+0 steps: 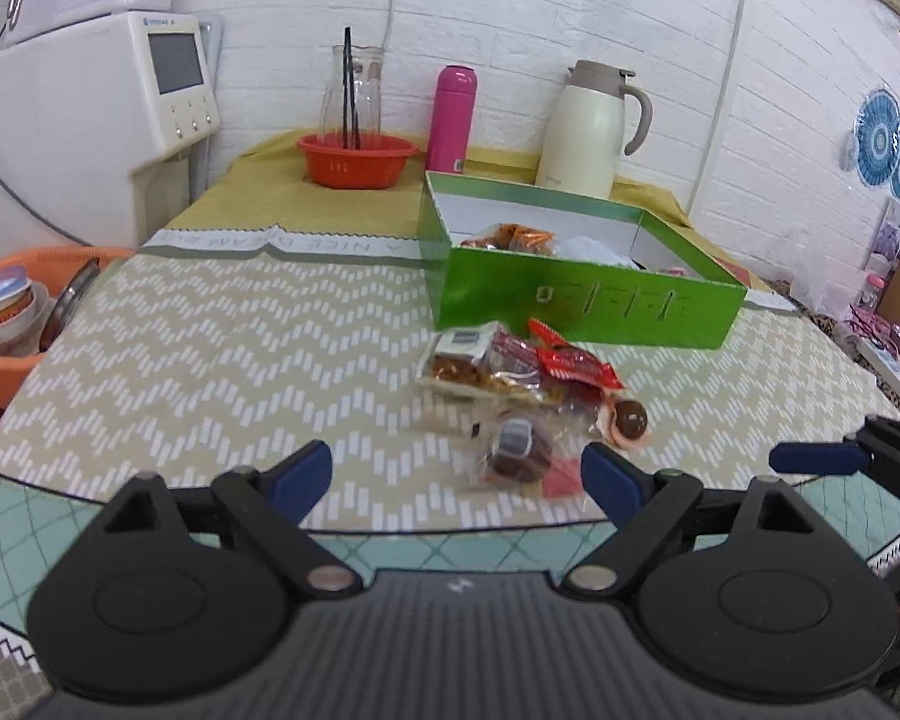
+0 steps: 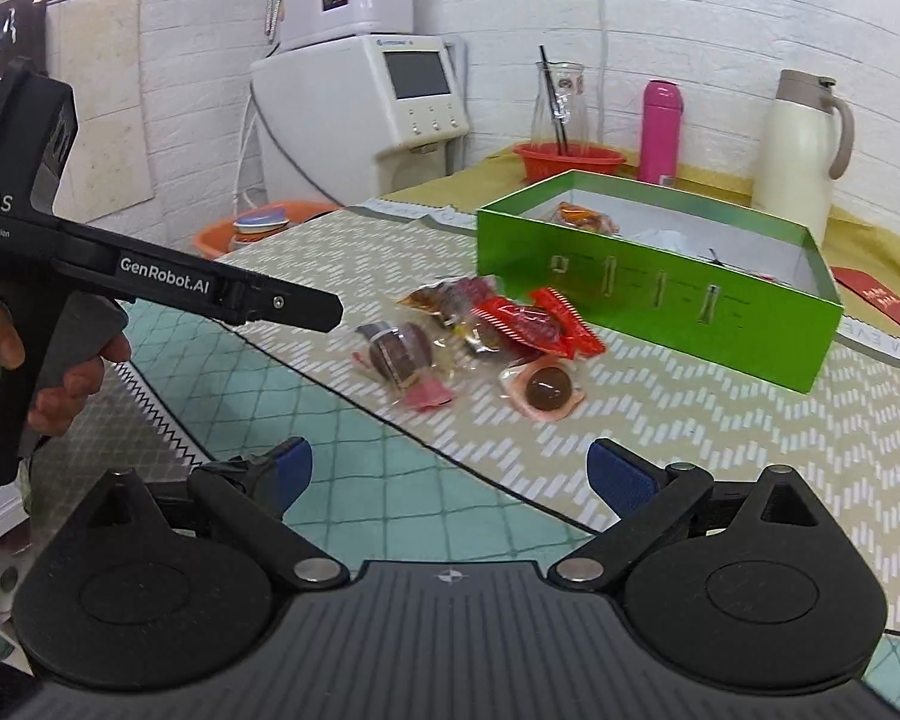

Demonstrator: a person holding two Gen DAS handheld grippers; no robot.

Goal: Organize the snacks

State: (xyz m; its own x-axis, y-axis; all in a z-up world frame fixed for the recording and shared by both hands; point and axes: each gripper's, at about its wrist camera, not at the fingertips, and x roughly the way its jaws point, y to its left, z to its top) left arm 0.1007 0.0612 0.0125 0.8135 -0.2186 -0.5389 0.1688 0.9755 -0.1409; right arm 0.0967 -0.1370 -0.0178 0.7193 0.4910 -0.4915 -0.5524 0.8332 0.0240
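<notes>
A small heap of wrapped snacks (image 1: 510, 378) lies on the chevron-patterned cloth (image 1: 210, 348) of the counter (image 1: 120, 516), just in front of the near wall of an open green box (image 1: 582, 294). In the heap are red-wrapped sweets (image 1: 570, 363), a clear packet of brown pieces (image 1: 468, 360), a dark round cake in clear wrap (image 1: 513, 450) nearest the counter's edge, and a chocolate ball in a pink cup (image 1: 630, 420) to the right. Inside the box lie an orange-brown packet (image 1: 510, 237) and something white.

The left gripper (image 1: 456, 474) hangs over the near edge, its blue pads spread wide with nothing between them; the dark cake lies just ahead, towards its right pad. The right gripper (image 2: 450, 468) stands wide apart too, empty, with the heap well ahead of it and the chocolate ball closest. In the right wrist view a hand (image 2: 60, 372) grasps the left gripper's handle.
</notes>
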